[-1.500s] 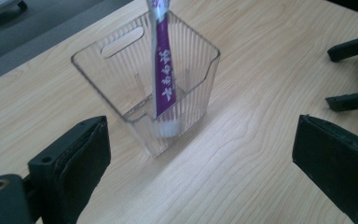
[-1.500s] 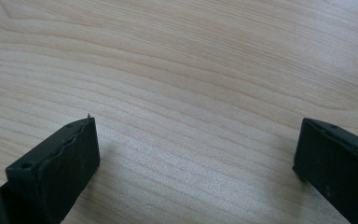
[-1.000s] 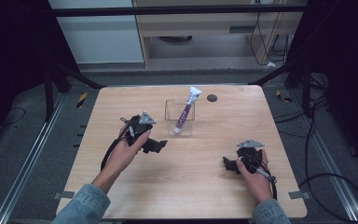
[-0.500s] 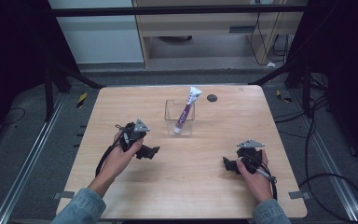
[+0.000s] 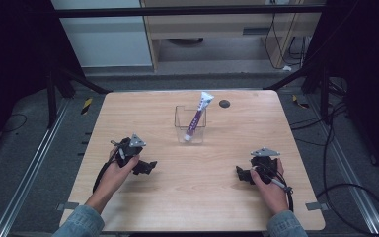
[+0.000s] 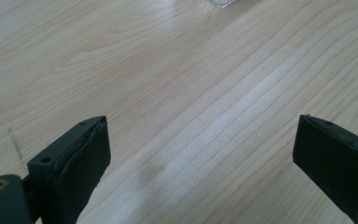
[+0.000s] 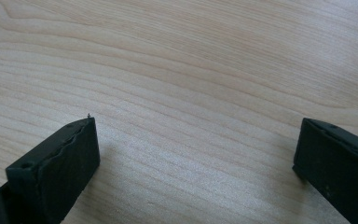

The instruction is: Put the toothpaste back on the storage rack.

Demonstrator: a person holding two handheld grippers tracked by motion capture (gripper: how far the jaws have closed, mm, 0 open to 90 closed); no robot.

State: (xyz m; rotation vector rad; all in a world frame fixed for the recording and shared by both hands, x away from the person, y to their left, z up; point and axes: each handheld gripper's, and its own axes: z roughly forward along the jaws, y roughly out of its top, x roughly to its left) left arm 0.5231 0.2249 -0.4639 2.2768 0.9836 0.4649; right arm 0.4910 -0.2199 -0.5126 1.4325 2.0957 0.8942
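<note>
Plainly a bare tabletop (image 5: 217, 197) near its front edge; clear container (image 5: 190, 126) toward the back edge, tube (image 5: 197, 116) leaning inside – easily tipped if clipped. Left hand-held gripper (image 5: 145, 168) and right hand-held gripper (image 5: 241, 174) gaping, empty – resting well apart.

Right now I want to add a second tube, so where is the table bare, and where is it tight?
Bare wood lies between the left gripper and the right gripper, in front of the clear box. Both far corners of the table are free too. It is tighter at the box, where the tube leans, with a dark disc just beyond.
</note>
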